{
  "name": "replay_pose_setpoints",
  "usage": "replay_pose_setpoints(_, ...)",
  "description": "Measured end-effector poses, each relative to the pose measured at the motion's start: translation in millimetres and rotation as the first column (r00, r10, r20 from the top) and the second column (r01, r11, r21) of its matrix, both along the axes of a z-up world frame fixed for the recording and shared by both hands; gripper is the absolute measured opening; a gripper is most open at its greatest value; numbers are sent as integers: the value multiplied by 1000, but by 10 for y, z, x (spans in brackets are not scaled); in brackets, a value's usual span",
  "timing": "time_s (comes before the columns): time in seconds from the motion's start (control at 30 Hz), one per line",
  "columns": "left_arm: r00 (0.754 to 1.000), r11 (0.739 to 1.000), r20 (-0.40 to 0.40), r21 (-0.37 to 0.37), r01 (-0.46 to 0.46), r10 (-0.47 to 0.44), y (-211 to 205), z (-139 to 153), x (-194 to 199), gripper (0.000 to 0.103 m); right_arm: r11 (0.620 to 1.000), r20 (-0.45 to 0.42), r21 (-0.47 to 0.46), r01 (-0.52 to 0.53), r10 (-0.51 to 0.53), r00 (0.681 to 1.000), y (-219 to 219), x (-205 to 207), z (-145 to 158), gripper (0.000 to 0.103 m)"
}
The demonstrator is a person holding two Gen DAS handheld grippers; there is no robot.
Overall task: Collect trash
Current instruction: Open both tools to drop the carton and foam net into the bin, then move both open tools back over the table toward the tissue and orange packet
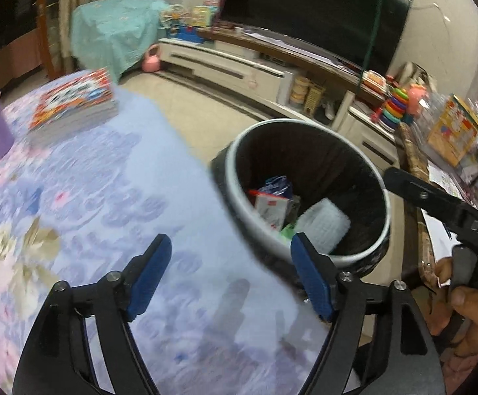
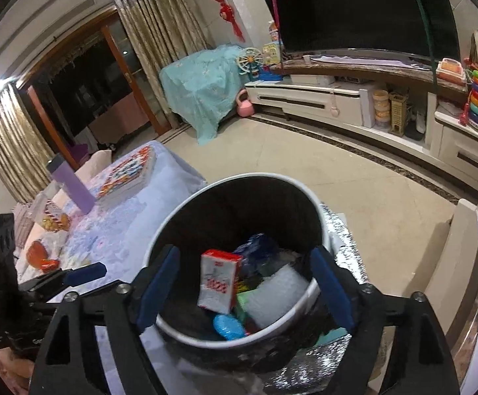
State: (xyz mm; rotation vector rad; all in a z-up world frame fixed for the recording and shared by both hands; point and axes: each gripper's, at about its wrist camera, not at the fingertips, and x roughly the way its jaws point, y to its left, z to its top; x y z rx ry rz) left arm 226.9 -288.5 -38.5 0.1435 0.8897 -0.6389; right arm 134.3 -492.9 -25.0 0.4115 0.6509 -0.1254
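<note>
My right gripper (image 2: 245, 283) hangs over the trash bin (image 2: 311, 197), jaws spread wide with nothing between the blue pads; below them a white-and-red carton (image 2: 219, 283) lies in the bin, tilted, with a blue lid (image 2: 227, 326) near its lower edge, a white bubble-wrap piece (image 2: 278, 291) to its right and a dark blue wrapper (image 2: 258, 247) behind it. My left gripper (image 1: 230, 276) is also wide open and empty, held above the flowered tablecloth (image 1: 107, 197), its right pad just over the near rim of the bin (image 1: 308, 121). The bin stands on the floor at the table's right edge. On the far side of the table lie a stack of books (image 2: 130, 171) and a purple bottle (image 2: 71, 184).
</note>
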Motion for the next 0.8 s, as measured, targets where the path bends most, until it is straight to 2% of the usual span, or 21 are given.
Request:
replay_pose_setpoints(0.33, 987, 986, -24, -54, -159, 158, 905, -76, -149, 78, 997, 43, 32, -67, 66, 997, 525, -134, 71, 89)
replay_pose_setpoints(0.53, 972, 971, -16, -46, -235, 235, 1401, -121, -309, 78, 991, 42, 25, -133, 132, 990, 919, -136, 27, 91)
replay_pose_setpoints(0.7, 952, 951, -3, -48, -305, 305, 1783, -118, -359, 78, 982, 37, 40, -186, 185, 982, 1234, -79, -21, 91)
replay_pose_setpoints(0.8, 930, 929, -1, -52, -367, 367, 2049, -136, -380, 78, 975, 28, 37, -221, 220, 975, 1440, -41, -78, 91)
